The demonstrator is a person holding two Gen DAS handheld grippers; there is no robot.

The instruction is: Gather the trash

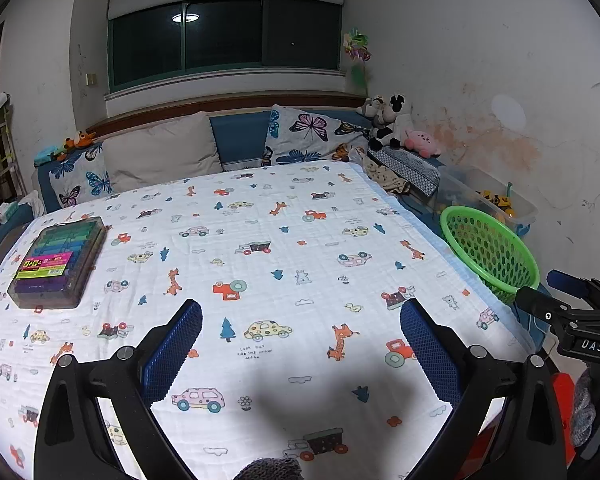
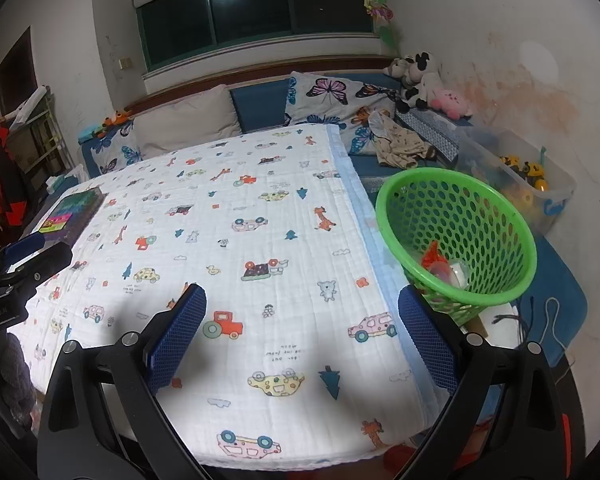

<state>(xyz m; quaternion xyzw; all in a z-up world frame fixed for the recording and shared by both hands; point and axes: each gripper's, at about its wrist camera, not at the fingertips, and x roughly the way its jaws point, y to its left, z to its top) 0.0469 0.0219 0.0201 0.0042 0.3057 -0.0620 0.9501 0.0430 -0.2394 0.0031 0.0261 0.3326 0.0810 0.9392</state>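
Far left: a clear case of coloured markers point(image 1: 56, 264) is seen lying flat on the printed blanket point(image 1: 260, 264), near its left edge. The blanket, patterned with cars, giraffes and trees, is spread over the bed.

Centre: the left tongs point(image 1: 300, 344) are held above the blanket with the jaws wide apart; nothing is gripped between the blue pads. In the right wrist view the right tongs point(image 2: 302, 336) are likewise held with jaws wide apart and empty, over the blanket's near right part.

Behind: pillows with butterfly print point(image 1: 312, 136) and a plain beige pillow point(image 1: 160, 152) are leaned against the headboard under the dark window point(image 1: 224, 40).

Right: the green perforated basket point(image 2: 480, 200) is seen just beside the blanket's right edge, tilted toward the camera. Trash point(image 2: 444, 268) is visible inside it at the bottom: a red-orange scrap and pale, whitish pieces; exact items cannot be told.

Far right: a clear bin with yellow toys point(image 2: 540, 184) stands against the wall; plush toys point(image 2: 420, 76) are piled in the corner.
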